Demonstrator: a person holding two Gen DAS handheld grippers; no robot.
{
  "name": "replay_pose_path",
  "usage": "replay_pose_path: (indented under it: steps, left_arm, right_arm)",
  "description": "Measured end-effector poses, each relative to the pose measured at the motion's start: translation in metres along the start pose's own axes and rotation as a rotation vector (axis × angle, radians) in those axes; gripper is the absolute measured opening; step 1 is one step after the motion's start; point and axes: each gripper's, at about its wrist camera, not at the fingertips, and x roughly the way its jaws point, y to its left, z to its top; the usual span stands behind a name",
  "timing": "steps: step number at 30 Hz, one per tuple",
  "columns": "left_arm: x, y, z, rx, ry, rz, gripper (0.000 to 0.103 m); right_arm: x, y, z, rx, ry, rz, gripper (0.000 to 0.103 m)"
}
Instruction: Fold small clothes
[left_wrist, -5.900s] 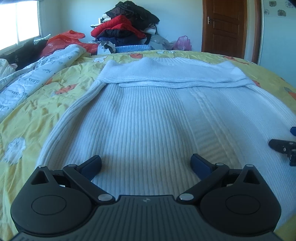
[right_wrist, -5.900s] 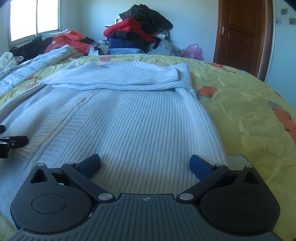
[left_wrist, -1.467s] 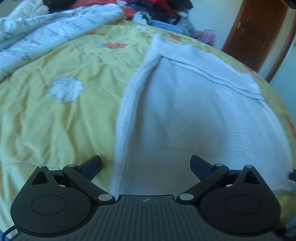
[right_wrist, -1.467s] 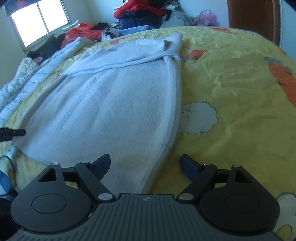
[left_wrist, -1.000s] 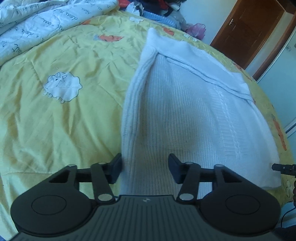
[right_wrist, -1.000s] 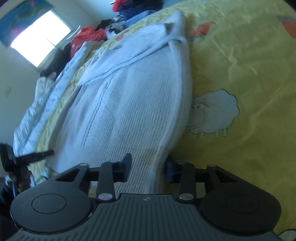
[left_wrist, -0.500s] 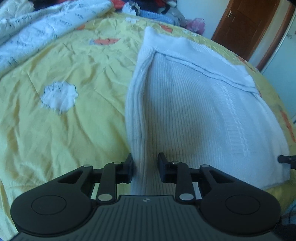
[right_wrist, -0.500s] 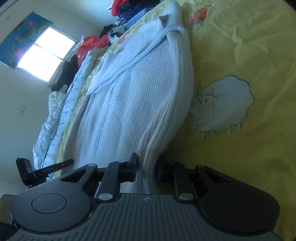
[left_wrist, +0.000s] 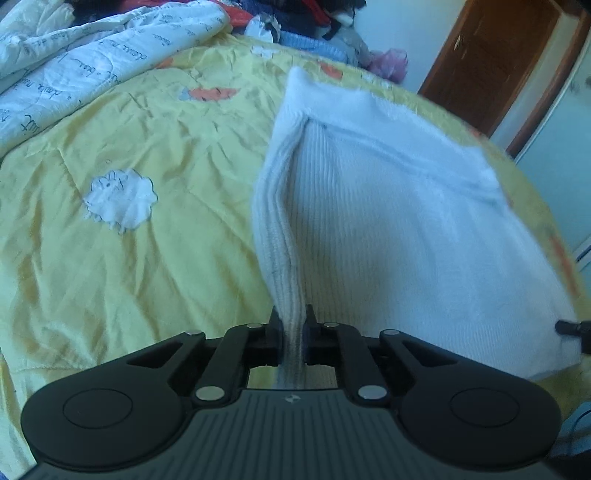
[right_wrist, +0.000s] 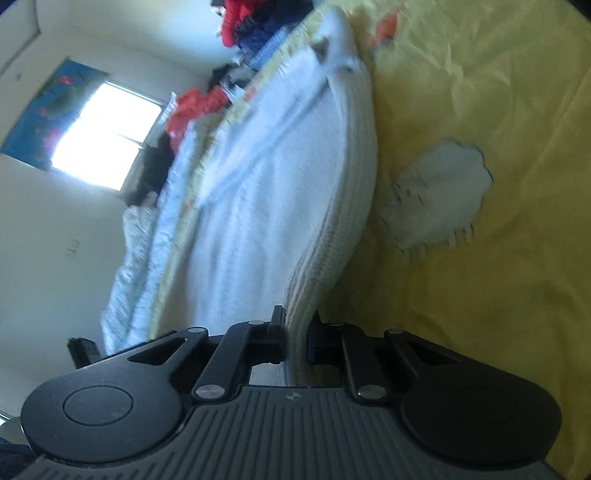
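Observation:
A white ribbed knit sweater (left_wrist: 388, 206) lies spread on the yellow bedspread (left_wrist: 110, 229), its far end folded over. My left gripper (left_wrist: 291, 326) is shut on the sweater's near left edge, which bunches into a ridge between the pads. In the right wrist view the picture is rolled sideways. There my right gripper (right_wrist: 295, 326) is shut on the sweater's (right_wrist: 266, 192) near right edge, pinched up off the bedspread (right_wrist: 480, 184). The right gripper's tip (left_wrist: 574, 328) shows at the left wrist view's right edge. The left gripper's tip (right_wrist: 83, 349) shows at the right wrist view's left.
A white printed quilt (left_wrist: 74, 66) lies along the bed's far left. A pile of red, dark and blue clothes (left_wrist: 295, 22) sits behind the bed's far end. A brown wooden door (left_wrist: 495, 55) stands at the far right. A bright window (right_wrist: 103, 136) is in the wall.
Both grippers closed from half open onto the sweater's near corners, bunching the edges between the pads. The right wrist view rolled further sideways.

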Motion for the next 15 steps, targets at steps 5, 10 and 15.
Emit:
replay_pose_path:
  steps: [5,10,15]
  left_arm:
    - [-0.009,0.009,0.029,-0.106,-0.079,-0.117,0.009]
    - [0.004,0.0,0.08,-0.121,-0.144,-0.189,0.009]
    - [0.021,-0.008,0.145,-0.107,-0.234,-0.226,0.009]
  right_arm:
    - [-0.012,0.02,0.022,-0.022,-0.053,0.104,0.013]
    - [-0.004,0.042,0.061,-0.064,-0.114,0.19,0.014]
    - [0.01,0.052,0.124,-0.082,-0.231,0.246,0.014]
